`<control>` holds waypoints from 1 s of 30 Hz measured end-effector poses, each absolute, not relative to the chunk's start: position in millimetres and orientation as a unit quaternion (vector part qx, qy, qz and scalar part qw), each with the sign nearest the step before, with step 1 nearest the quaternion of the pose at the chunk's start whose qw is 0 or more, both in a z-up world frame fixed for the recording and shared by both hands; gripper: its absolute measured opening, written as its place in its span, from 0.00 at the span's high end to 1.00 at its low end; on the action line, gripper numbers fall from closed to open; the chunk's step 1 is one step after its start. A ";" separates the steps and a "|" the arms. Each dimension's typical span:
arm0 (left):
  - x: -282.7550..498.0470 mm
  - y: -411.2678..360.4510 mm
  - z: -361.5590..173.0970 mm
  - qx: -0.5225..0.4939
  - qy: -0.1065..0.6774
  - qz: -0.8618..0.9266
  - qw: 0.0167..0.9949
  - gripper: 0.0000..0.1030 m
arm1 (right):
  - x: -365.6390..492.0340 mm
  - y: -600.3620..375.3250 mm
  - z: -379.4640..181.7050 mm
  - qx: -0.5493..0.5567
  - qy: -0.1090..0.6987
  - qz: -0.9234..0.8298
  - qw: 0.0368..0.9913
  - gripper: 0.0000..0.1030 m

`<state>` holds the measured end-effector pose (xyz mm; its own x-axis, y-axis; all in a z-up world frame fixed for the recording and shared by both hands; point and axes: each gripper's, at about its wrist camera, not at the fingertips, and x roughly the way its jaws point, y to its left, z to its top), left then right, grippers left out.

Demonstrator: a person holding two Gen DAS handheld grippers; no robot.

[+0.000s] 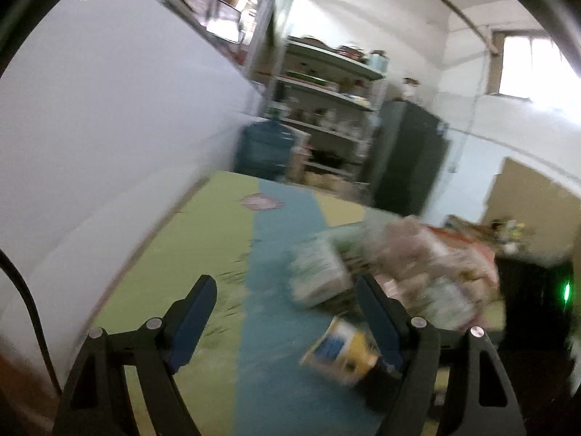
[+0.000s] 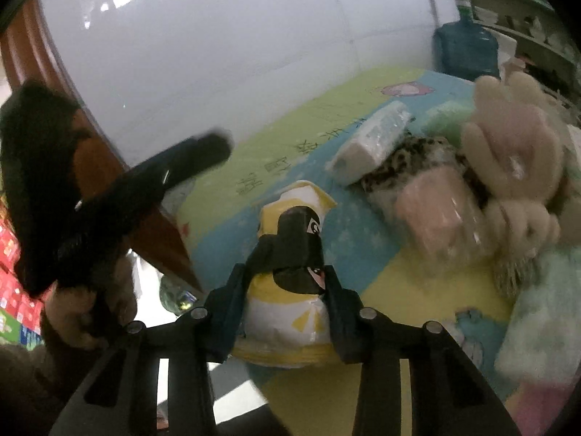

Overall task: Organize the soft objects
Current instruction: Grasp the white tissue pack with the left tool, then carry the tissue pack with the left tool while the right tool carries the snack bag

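On the green, blue and yellow mat (image 2: 392,272), one right gripper (image 2: 287,290) pinches one yellow-white tissue pack (image 2: 287,316), one left gripper (image 1: 287,323) gapes empty, beside one plush toy (image 2: 515,152).

Yellow-white-black packet (image 2: 290,290), pink bundle (image 2: 432,214), green-blue mat (image 2: 290,116)

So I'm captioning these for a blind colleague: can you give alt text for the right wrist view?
The right gripper is shut on a yellow-and-white plastic packet with a black cartoon penguin, held above a green, blue and yellow foam play mat. To the right lies a pile of plastic-wrapped soft packs and a beige plush toy; the left gripper shows blurred at the left.
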<state>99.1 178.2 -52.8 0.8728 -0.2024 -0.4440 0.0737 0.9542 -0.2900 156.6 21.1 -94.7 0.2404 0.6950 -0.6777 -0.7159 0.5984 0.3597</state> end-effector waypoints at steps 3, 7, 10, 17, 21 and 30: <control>124.2 164.1 -47.7 -0.125 0.256 -0.096 0.954 0.23 | 139.4 1.0 -89.0 0.017 0.411 0.453 0.791 0.60; 161.7 145.0 -56.2 -0.121 0.284 -0.109 0.945 0.23 | 121.2 -27.1 -83.8 0.033 0.396 0.433 0.809 0.59; 185.3 138.3 -68.9 -0.130 0.306 -0.093 0.939 0.23 | 112.6 -48.0 -81.3 0.045 0.392 0.419 0.818 0.59; 202.4 142.8 -93.0 -0.162 0.339 -0.051 0.925 0.32 | 100.4 -78.0 -78.8 0.074 0.383 0.412 0.823 0.59; 201.6 147.3 -100.0 -0.180 0.349 -0.054 0.918 0.49 | 104.7 -81.8 -80.1 0.086 0.379 0.421 0.820 0.59; 184.5 147.6 -93.4 -0.187 0.320 -0.058 0.927 0.58 | 101.5 -89.5 -85.4 0.098 0.371 0.423 0.821 0.59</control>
